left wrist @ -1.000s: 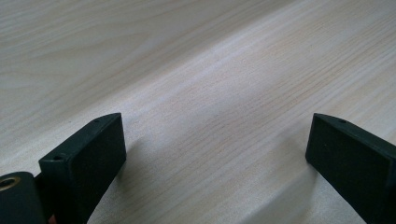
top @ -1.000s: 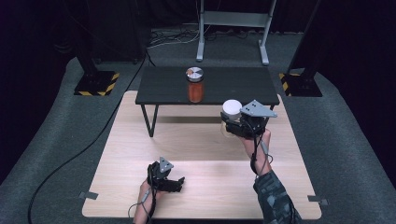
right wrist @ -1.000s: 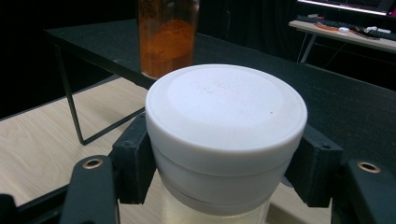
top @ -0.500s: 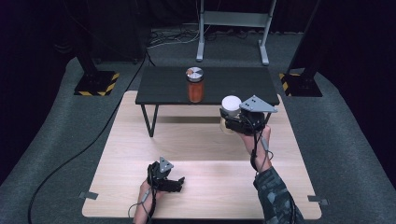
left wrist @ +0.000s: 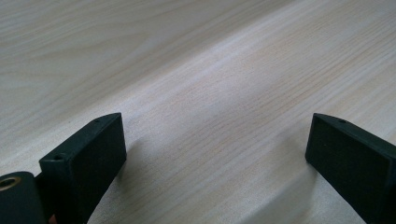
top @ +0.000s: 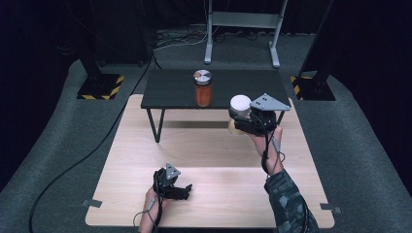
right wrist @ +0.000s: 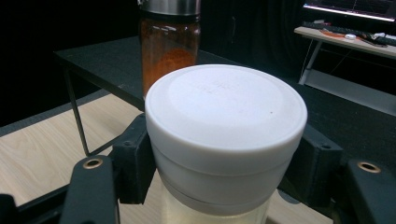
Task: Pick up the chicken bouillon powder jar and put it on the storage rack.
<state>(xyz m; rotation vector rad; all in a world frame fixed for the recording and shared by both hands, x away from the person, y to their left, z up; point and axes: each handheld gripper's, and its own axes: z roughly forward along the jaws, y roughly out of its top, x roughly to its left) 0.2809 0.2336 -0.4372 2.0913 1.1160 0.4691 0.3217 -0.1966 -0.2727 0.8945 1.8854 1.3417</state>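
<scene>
Right gripper (top: pixel 241 118) pinches a white-lidded jar (right wrist: pixel 226 135) just under its cap, held off the wooden table (top: pixel 209 194) near the front edge of the black side table (top: pixel 233 87). Not yet set down there, beside the orange spice jar (top: pixel 202 90) (likely destination). Left gripper (top: pixel 176 190) rests spread and empty, well short of the side table.

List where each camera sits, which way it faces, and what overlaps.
High view: above the person's side, facing forward and down; wooden table, black side table, both forearms, left gripper, right gripper.
Left gripper view: on the left gripper, facing down at bare wood between open jaws.
Right gripper view: on the right gripper, facing level past the clamped white-lidded jar.
Shared: high and right gripper views both show the spice jar.
</scene>
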